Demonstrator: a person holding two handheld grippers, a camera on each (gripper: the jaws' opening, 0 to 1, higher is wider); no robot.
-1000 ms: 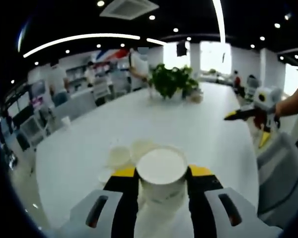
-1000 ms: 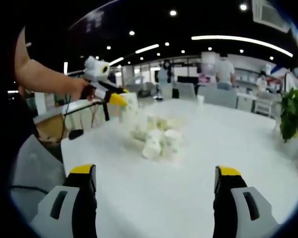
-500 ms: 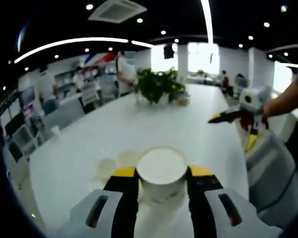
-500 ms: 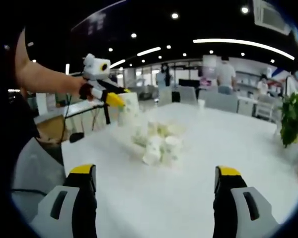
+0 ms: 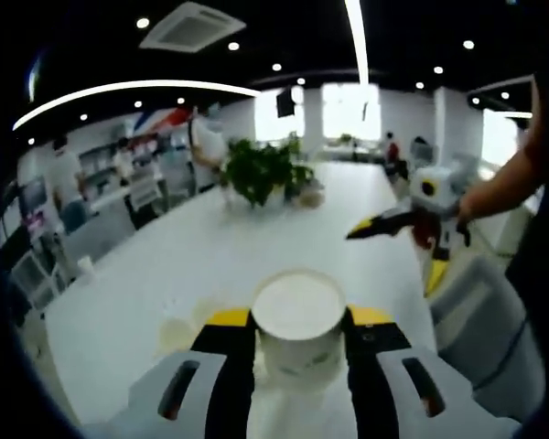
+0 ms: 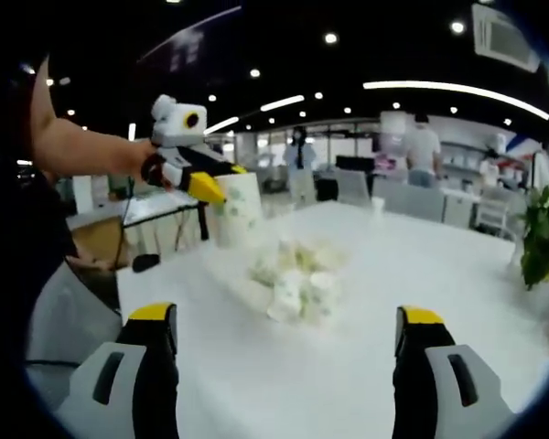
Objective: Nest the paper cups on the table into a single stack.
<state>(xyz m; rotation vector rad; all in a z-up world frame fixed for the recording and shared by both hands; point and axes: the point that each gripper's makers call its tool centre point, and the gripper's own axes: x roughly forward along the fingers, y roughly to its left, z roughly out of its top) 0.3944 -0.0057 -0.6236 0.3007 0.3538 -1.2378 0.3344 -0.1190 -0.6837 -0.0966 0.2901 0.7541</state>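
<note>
Paper cup (image 5: 298, 320) rides higher in the clamped left claw (image 5: 298, 322) above loose cups (image 6: 297, 279); right claw (image 6: 286, 331) gapes empty, so nesting awaits.

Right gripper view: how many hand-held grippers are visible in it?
2. The right hand-held gripper rises from the bottom, jaws wide apart. The left hand-held gripper is at upper left, shut on a paper cup.
</note>
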